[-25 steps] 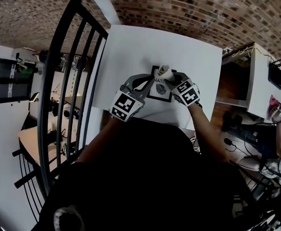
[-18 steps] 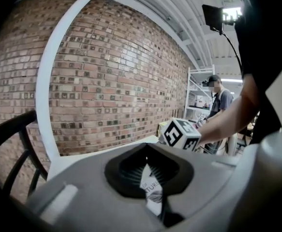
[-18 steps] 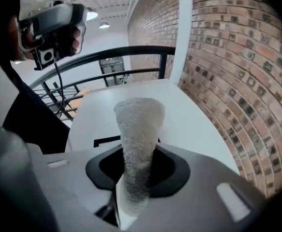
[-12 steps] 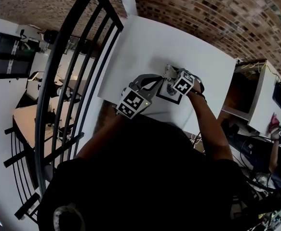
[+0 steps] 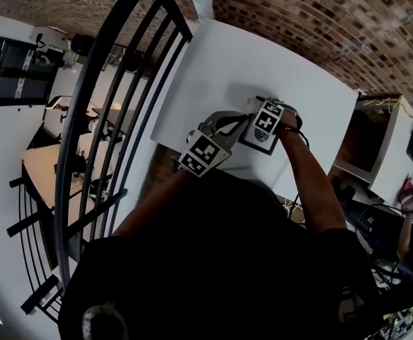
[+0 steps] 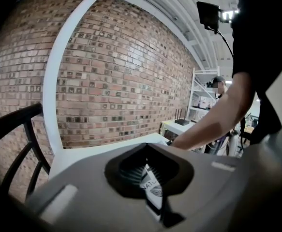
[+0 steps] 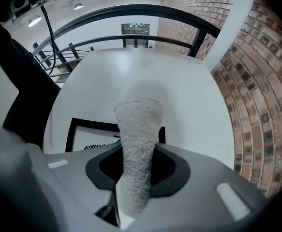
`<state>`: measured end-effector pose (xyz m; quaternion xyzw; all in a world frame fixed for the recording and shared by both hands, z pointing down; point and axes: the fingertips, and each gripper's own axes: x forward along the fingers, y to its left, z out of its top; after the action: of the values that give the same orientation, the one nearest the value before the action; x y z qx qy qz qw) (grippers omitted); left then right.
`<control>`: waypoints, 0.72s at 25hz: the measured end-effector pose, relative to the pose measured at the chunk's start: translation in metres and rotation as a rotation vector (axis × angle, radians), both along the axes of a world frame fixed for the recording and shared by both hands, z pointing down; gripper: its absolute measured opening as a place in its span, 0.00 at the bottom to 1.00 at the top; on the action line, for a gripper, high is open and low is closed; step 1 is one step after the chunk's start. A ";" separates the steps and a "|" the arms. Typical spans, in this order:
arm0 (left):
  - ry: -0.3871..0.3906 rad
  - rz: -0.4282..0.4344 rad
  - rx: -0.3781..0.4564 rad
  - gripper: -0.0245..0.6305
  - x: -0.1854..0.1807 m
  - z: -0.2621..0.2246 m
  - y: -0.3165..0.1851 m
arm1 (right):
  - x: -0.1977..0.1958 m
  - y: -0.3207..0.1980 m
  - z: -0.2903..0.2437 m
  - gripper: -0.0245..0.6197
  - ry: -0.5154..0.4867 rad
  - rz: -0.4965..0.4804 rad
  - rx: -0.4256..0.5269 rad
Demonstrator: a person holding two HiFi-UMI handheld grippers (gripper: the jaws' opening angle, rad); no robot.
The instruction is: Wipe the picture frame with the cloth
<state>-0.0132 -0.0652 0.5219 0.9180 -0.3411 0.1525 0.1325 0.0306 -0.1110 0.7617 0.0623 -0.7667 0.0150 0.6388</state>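
A black picture frame [image 5: 257, 142] with a white print lies on the white table [image 5: 213, 69]. My left gripper [image 5: 232, 127] is shut on the frame's near-left edge; the print [image 6: 153, 191] shows between its jaws in the left gripper view. My right gripper [image 5: 260, 110] is shut on a rolled pale cloth [image 7: 137, 144]. The cloth's free end reaches past the frame's far edge [image 7: 90, 124] and over the table. In the head view the right gripper's marker cube [image 5: 268, 119] covers most of the frame and the cloth barely shows.
A black metal railing [image 5: 100, 119] runs along the table's left side. A brick wall [image 5: 319, 27] stands behind the table. A white cabinet [image 5: 376, 140] and another person [image 5: 408, 211] are at the right. White shelves [image 6: 199, 95] stand far off.
The right gripper with the cloth has slid over the frame toward its far edge. The left gripper keeps its hold on the frame. The head camera has swung left.
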 end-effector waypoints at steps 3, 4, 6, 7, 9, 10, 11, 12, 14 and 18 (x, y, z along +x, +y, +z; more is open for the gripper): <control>-0.001 0.010 -0.005 0.04 -0.001 0.003 0.000 | 0.007 0.002 0.003 0.21 0.006 0.018 0.002; -0.001 0.016 -0.007 0.04 0.001 0.004 -0.001 | 0.011 0.002 0.003 0.21 0.013 0.021 0.003; -0.003 0.032 -0.009 0.04 0.005 0.006 -0.001 | 0.022 0.002 0.004 0.21 0.030 0.028 0.005; -0.004 0.043 -0.010 0.04 0.009 0.006 -0.002 | 0.028 0.003 0.004 0.21 0.039 0.033 0.005; -0.004 0.062 -0.011 0.04 0.015 0.006 -0.002 | 0.042 0.004 0.004 0.21 0.056 0.046 0.005; -0.003 0.069 -0.010 0.04 0.018 0.005 -0.002 | 0.048 0.005 0.004 0.21 0.063 0.054 0.005; -0.001 0.076 -0.009 0.04 0.021 0.005 -0.001 | 0.055 0.006 0.005 0.21 0.066 0.063 0.006; 0.001 0.084 -0.007 0.04 0.025 0.005 0.000 | 0.061 0.007 0.005 0.21 0.068 0.076 0.006; 0.002 0.103 -0.006 0.04 0.031 0.005 0.004 | 0.074 0.010 0.004 0.21 0.073 0.104 0.006; 0.002 0.127 -0.005 0.04 0.039 0.007 0.010 | 0.100 0.014 0.004 0.21 0.093 0.156 0.005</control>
<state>0.0255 -0.0553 0.5284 0.9377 -0.2815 0.1604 0.1251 0.1308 -0.0966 0.7661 0.1240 -0.7290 0.0602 0.6705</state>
